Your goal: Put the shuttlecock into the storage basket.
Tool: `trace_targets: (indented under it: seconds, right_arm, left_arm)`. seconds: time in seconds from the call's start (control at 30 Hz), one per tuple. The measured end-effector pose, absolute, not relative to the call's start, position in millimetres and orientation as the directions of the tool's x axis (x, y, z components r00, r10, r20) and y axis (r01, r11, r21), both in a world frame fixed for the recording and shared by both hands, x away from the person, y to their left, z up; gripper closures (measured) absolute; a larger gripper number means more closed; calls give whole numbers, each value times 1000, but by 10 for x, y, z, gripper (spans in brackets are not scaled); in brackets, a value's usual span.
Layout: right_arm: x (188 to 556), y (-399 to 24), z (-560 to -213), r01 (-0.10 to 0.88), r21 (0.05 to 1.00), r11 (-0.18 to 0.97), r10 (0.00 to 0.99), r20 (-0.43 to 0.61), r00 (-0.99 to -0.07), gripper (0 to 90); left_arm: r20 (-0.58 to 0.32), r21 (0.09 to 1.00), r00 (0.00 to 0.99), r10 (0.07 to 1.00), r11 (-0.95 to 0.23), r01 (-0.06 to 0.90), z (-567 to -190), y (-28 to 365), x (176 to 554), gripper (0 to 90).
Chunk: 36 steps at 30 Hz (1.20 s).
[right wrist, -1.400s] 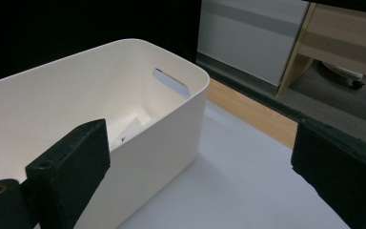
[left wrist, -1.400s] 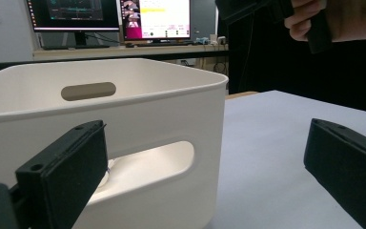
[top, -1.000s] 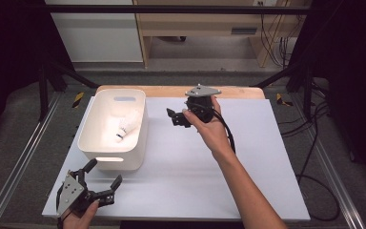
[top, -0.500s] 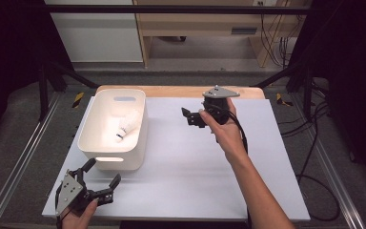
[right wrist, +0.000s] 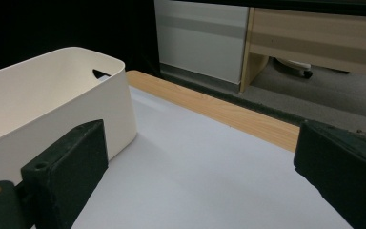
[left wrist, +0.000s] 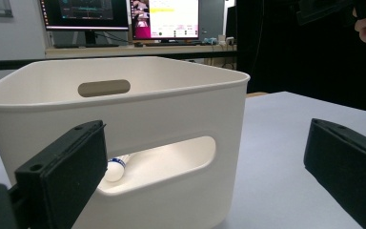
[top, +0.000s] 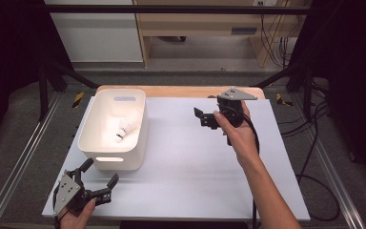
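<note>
We hold the left gripper (top: 97, 183) with its jaws spread and empty at the near left corner of the white-topped table (top: 186, 186), just in front of the white rectangular plastic bin (top: 113, 129). A small white tube with a blue band (top: 123, 130) lies inside the bin, visible through the handle slot in the left gripper view. We hold the right gripper (top: 201, 117), jaws likewise spread and empty, above the far middle of the table, well apart from the bin on its right and pointing toward it.
</note>
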State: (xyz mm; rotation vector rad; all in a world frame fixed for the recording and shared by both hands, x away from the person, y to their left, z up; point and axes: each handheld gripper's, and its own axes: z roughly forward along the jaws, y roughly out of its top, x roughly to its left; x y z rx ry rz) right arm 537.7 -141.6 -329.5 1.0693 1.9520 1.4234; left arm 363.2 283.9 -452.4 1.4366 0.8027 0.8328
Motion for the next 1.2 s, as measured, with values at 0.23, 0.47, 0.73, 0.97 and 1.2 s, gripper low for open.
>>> trace_targets:
  seconds: [0.23, 0.47, 0.73, 0.97, 1.2]
  right_arm:
    - [5343, -1525, -3302, 303, 944, 134, 826, 63, -561, 46]
    - [5299, -1628, -3321, 302, 946, 120, 829, 72, -554, 43]
    - [5248, -1748, -3358, 305, 946, 105, 833, 84, -546, 36]
    - [5218, -1838, -3427, 314, 944, 101, 839, 89, -537, 36]
    - [5166, -1928, -3483, 312, 946, 90, 843, 95, -529, 36]
  left_arm:
    - [27, 1000, 496, 868, -28, -6, -4525, 2860, 3630, 8]
    - [26, 1000, 492, 870, -27, -5, -4530, 2881, 3628, 8]
    - [23, 1000, 484, 875, -22, -7, -4536, 2914, 3629, 8]
    - [22, 1000, 482, 876, -23, -4, -4541, 2914, 3643, 7]
    - [24, 1000, 482, 876, -24, -6, -4544, 2908, 3635, 7]
